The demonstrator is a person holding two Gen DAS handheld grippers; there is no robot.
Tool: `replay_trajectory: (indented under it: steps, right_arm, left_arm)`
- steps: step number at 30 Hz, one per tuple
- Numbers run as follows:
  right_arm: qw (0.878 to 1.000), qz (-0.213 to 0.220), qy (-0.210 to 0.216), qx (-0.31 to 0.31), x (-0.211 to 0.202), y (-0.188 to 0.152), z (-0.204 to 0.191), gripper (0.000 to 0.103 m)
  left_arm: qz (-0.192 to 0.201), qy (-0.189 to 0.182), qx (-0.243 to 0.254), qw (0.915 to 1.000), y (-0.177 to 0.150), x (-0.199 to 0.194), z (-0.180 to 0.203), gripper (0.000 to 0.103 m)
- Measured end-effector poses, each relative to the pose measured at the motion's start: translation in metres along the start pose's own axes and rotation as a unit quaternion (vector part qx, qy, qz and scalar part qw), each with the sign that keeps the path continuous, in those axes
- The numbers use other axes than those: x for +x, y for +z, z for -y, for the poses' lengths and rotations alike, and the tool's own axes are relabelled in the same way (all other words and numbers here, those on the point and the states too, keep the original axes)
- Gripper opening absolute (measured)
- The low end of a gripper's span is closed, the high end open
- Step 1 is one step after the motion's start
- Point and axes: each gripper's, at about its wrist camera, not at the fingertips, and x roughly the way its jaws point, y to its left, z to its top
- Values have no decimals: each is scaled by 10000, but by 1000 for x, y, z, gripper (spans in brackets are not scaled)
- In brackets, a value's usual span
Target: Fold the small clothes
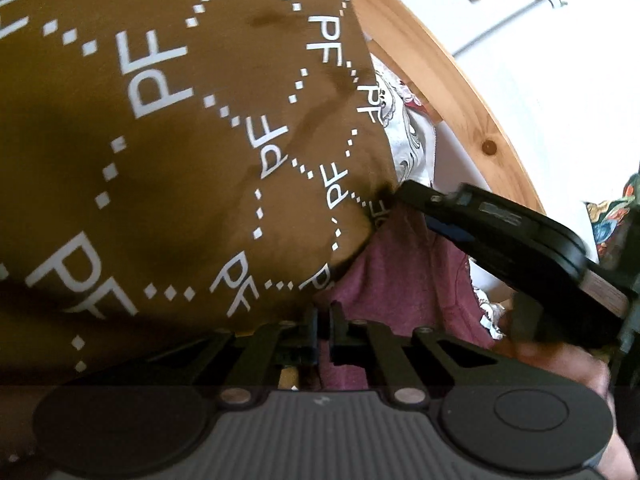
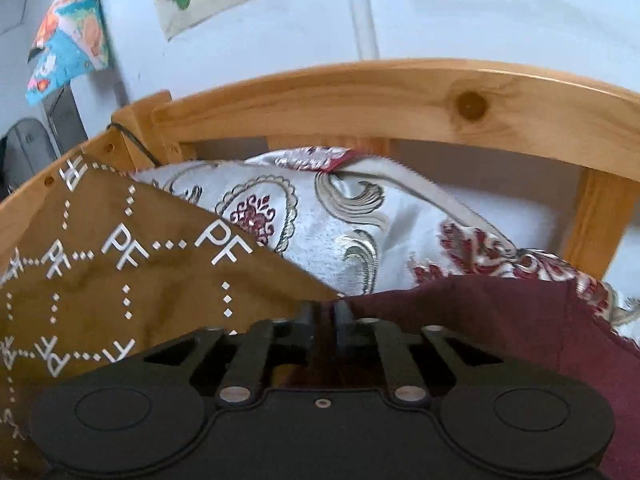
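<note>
Brown cloth (image 1: 168, 128) pinched in left fingers (image 1: 312, 320)

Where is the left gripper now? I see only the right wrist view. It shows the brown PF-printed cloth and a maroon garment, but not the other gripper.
Observer: The left gripper points at the lower edge of the brown PF-printed cloth, and its jaws are shut.
Operator: Does it hold the cloth?
Observer: I cannot tell. The cloth's lower edge reaches its fingertips, and the maroon garment shows just beyond them.
Operator: How does my right gripper look from there?
Observer: The right gripper comes in from the right side of the picture. Its tip meets the cloth's edge where the creases gather.
</note>
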Motion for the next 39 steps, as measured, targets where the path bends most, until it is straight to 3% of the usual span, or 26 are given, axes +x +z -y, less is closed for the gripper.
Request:
replay_trajectory:
  steps: [2,3,5,7,9,12,16,20,27,31,35,39]
  right_arm:
    - [10000,14,24,59,-14,-1,8,60]
    - [9999,65,4,85,-24,-2,13,65]
    - [9997,183,-103,117,-49,-7,25,70]
    - [9992,277,-289,96,-79,-18,38,81]
    - [9978,394,-524,39,-112,-36,49,91]
    - [9952,422,-880,-29,-162,-73,57,98]
    - [9908,335,-1293,-204,-221,-132,54,101]
    - [9864,413,-1543,-389,-280,-185,40,102]
    - [9780,611,-1780,-902,-359,-246,3,102]
    - [9688,253,-1906,-1562,-374,-274,-21,102]
    - [9583,-137,-1708,-2288,-372,-298,-47,102]
    - [9381,-478,-1537,-3066,-357,-313,-72,102]
  left_arm:
    - [-10,114,-11,9999,1,1,2,10]
    - [-5,186,-37,9998,2,0,2,16]
    - [-42,304,-112,9995,3,-1,1,35]
    - [-78,352,-93,9993,5,-8,1,50]
    - [-21,449,66,9990,3,-17,8,75]
    - [119,656,443,9968,-2,-28,23,89]
    - [185,918,870,9918,-17,-45,37,94]
    - [94,938,1294,9871,-34,-66,49,97]
    - [-117,770,2577,9631,-79,-118,71,102]
    - [-302,630,2774,9582,-105,-151,64,102]
    - [-491,867,3152,9438,-130,-176,56,102]
    - [-511,1060,3359,9345,-149,-194,48,102]
